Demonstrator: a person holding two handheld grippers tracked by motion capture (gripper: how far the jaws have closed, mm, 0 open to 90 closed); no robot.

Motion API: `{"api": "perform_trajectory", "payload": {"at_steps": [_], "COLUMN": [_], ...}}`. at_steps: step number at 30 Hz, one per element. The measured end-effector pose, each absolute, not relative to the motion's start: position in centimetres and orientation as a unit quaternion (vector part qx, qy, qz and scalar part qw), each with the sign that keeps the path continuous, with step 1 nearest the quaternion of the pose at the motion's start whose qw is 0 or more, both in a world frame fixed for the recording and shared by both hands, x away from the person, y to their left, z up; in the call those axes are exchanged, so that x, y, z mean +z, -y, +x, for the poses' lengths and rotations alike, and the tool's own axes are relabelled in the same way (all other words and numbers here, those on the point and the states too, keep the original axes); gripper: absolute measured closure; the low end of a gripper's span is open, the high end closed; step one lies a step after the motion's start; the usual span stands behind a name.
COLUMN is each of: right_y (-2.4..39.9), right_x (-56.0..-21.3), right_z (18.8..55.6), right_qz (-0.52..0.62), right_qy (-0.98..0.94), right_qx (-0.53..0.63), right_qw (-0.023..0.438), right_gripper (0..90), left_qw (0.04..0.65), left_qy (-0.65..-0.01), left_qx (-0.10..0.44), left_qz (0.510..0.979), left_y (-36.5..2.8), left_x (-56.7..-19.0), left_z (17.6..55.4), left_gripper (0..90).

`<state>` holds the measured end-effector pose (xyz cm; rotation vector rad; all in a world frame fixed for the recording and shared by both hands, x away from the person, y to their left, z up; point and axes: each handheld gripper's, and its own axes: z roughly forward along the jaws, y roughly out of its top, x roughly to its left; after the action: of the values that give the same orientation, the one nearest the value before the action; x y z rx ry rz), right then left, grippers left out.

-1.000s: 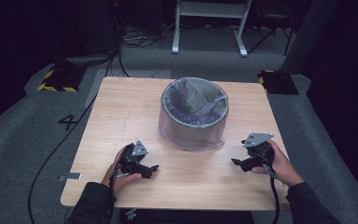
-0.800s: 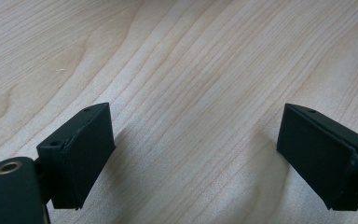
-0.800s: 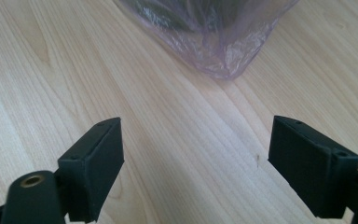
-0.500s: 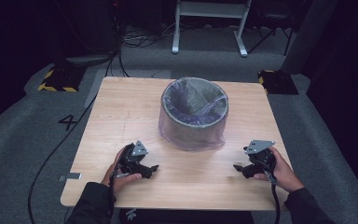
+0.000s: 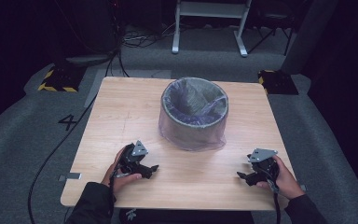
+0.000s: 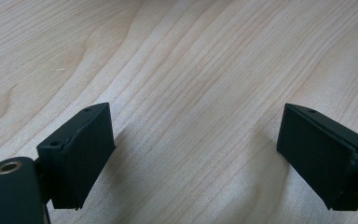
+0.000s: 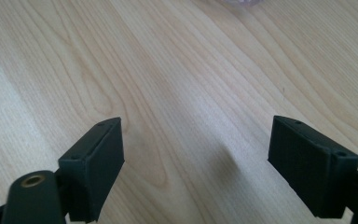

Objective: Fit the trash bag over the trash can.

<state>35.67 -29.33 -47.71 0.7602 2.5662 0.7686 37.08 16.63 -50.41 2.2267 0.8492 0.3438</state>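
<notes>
Two black hand-held grippers rest low over the near part of a square light wooden table, one in each of the person's hands. We see the left hand-held gripper near the table's front left, its tips turned toward the middle. From its own camera, its two black jaws stand wide apart with only bare wood grain between them, so it is open and holds nothing. The right hand-held gripper sits near the front right, its tips turned inward toward the left one, the two well apart. Its jaws are likewise spread wide over bare wood, open and holding nothing. Beyond and between them, at the table's middle, stands a round grey bin lined with a thin translucent plastic bag. Neither gripper touches it. Around the table we see grey carpeted floor.
</notes>
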Motion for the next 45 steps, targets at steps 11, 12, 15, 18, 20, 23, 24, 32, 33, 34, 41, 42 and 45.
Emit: {"api": "perform_trajectory", "payload": {"at_steps": [11, 12, 15, 18, 20, 23, 24, 32, 33, 34, 41, 42, 45], "right_y": [30.3, 30.4, 30.8, 31.3, 31.6, 32.2, 32.4, 33.5, 33.6, 33.8, 34.5, 34.6, 34.9], "right_x": [-48.3, -48.4, -48.5, -48.7, -48.9, -49.1, -49.2, -49.8, -49.9, -50.0, -50.3, -50.3, -50.3], "right_z": [34.6, 34.5, 34.3, 34.0, 33.8, 33.5, 33.5, 33.0, 33.0, 32.9, 32.6, 32.6, 32.6], "right_qz": [0.282, 0.283, 0.285, 0.289, 0.294, 0.303, 0.306, 0.328, 0.331, 0.334, 0.35, 0.352, 0.359], "right_qy": [-0.899, -0.899, -0.896, -0.89, -0.885, -0.878, -0.876, -0.858, -0.855, -0.853, -0.841, -0.84, -0.837], "right_qx": [0.276, 0.277, 0.283, 0.293, 0.304, 0.316, 0.319, 0.347, 0.35, 0.353, 0.367, 0.366, 0.365], "right_qw": [0.189, 0.189, 0.191, 0.195, 0.194, 0.192, 0.194, 0.191, 0.19, 0.191, 0.19, 0.193, 0.192], "right_gripper": [17.8, 17.7, 17.5, 17.4, 17.4, 16.6, 16.3, 14.9, 14.9, 14.9, 14.7, 14.7, 14.5], "left_qw": [0.359, 0.359, 0.359, 0.359, 0.359, 0.359, 0.359, 0.359, 0.359, 0.359, 0.359, 0.359, 0.359], "left_qy": [-0.329, -0.329, -0.329, -0.329, -0.329, -0.329, -0.329, -0.329, -0.329, -0.329, -0.33, -0.33, -0.329], "left_qx": [0.133, 0.133, 0.133, 0.133, 0.133, 0.133, 0.133, 0.133, 0.133, 0.133, 0.133, 0.133, 0.133], "left_qz": [0.863, 0.863, 0.863, 0.863, 0.863, 0.863, 0.863, 0.863, 0.863, 0.863, 0.863, 0.863, 0.863], "left_y": [-16.6, -16.6, -16.6, -16.6, -16.6, -16.6, -16.6, -16.6, -16.6, -16.6, -16.6, -16.6, -16.6], "left_x": [-50.4, -50.4, -50.4, -50.4, -50.4, -50.4, -50.4, -50.4, -50.4, -50.4, -50.4, -50.4, -50.4], "left_z": [37.1, 37.1, 37.1, 37.1, 37.1, 37.1, 37.1, 37.1, 37.1, 37.1, 37.1, 37.1, 37.1], "left_gripper": [10.5, 10.5, 10.5, 10.5, 10.5, 10.5, 10.5, 10.5, 10.5, 10.5, 10.5, 10.5, 10.5]}}
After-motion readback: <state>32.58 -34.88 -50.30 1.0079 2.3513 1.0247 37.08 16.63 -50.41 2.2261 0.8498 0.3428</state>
